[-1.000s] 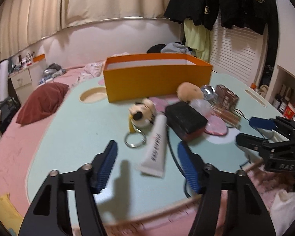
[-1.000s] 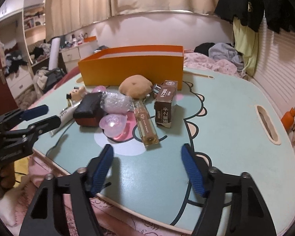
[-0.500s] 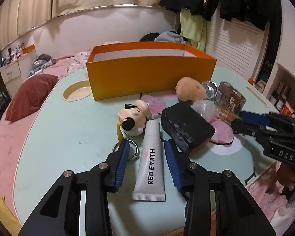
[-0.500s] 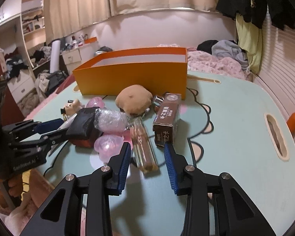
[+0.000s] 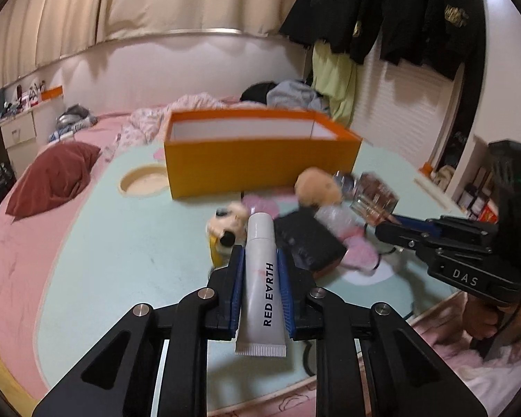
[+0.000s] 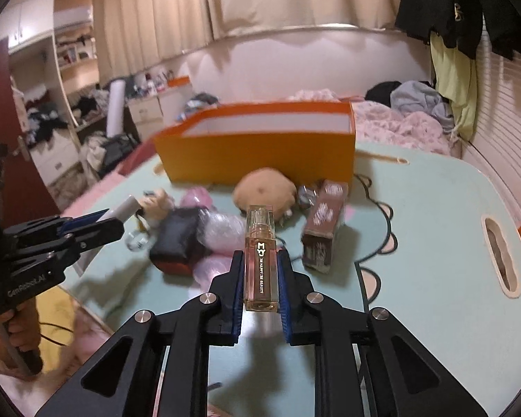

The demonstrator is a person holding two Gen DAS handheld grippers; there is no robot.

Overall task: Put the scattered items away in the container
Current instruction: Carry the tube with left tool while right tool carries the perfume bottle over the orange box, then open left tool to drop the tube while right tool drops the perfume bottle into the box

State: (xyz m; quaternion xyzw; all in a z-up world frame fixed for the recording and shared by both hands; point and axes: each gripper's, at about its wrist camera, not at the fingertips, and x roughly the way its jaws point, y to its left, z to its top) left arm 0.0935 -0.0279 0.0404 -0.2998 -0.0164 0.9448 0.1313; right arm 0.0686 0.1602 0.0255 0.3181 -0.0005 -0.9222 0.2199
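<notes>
Both grippers have gone from spread wide to clamped. The left gripper pinches a white "RED EARTH" tube, soft plastic with a crimped flat tail. The right gripper pinches a square clear amber bottle, rigid and glossy. Both items appear lifted clear of the mint tabletop. Two pickups done; the open orange cardboard box waits beyond the remaining clutter.

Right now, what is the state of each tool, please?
Left tool: closed on the white tube.
Right tool: closed on the clear bottle.
</notes>
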